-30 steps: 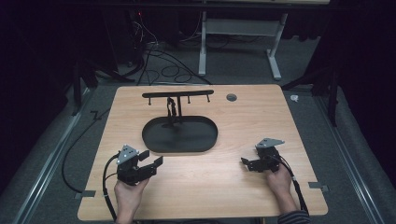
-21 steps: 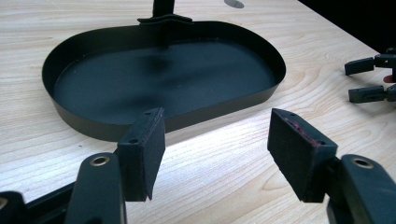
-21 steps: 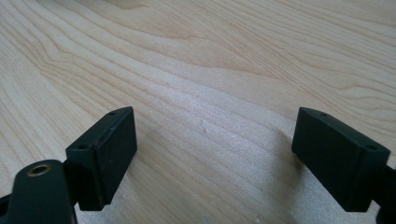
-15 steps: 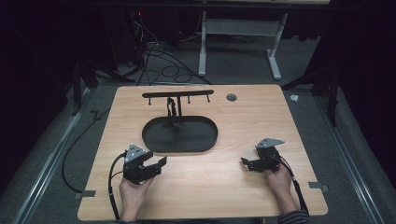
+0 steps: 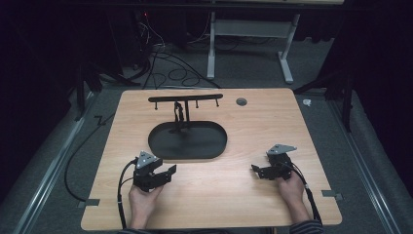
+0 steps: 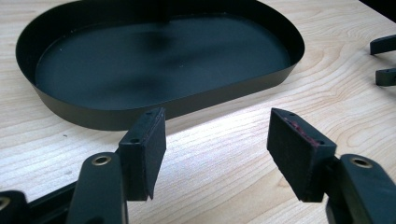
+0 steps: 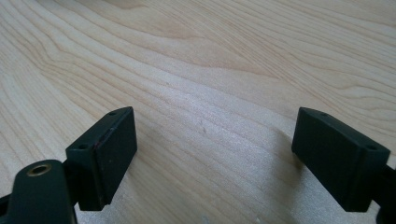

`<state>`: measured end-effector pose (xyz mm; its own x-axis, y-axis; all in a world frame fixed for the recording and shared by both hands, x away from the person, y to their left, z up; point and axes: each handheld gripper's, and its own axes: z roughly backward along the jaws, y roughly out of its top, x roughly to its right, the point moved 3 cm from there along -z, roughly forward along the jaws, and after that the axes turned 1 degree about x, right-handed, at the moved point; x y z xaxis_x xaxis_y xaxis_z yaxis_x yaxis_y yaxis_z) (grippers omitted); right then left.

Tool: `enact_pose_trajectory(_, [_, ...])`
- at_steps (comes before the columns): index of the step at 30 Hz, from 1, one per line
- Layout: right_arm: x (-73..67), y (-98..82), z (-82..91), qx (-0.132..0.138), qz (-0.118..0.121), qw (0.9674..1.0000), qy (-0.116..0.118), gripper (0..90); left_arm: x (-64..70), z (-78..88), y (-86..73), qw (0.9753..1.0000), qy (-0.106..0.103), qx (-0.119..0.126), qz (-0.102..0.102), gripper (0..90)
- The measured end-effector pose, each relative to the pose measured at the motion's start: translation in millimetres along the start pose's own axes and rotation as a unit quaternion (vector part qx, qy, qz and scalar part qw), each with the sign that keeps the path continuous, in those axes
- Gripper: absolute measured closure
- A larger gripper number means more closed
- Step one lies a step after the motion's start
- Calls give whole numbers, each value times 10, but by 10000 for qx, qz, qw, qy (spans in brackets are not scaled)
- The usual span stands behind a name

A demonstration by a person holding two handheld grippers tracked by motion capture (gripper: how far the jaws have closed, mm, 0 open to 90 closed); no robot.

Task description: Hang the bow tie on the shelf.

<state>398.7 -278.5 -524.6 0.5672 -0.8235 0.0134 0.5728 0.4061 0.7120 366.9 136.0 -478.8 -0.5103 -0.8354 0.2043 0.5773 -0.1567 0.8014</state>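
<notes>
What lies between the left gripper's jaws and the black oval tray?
Only bare wooden table: the left gripper view shows the left gripper open, just short of the black oval tray.

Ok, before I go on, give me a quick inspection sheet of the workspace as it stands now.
Surface: wooden table, bare in front of both grippers.
Job's things: black oval tray with a T-shaped hanger stand rising from its far side; something dark hangs on the stand, too small to identify.
Clutter: nothing seen on the table.
Grippers: left gripper held just short of the tray's near rim, jaws open and empty; right gripper at the right, jaws open and empty.
Cables: one trails from each gripper; the left cable loops over the table.
Surroundings: dark room, loose floor cables, white table frame behind.
</notes>
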Motion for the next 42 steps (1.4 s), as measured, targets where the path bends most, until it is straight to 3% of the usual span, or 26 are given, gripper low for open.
enact_pose_trajectory(22, [0,-1,1,-3,-2,10000,-5,149,-82,-157,-86,9996,75,-208,154,384])
enact_pose_trajectory(42, [1,-1,1,0,4,10000,-5,149,-119,-316,-129,9984,345,-439,14,387])
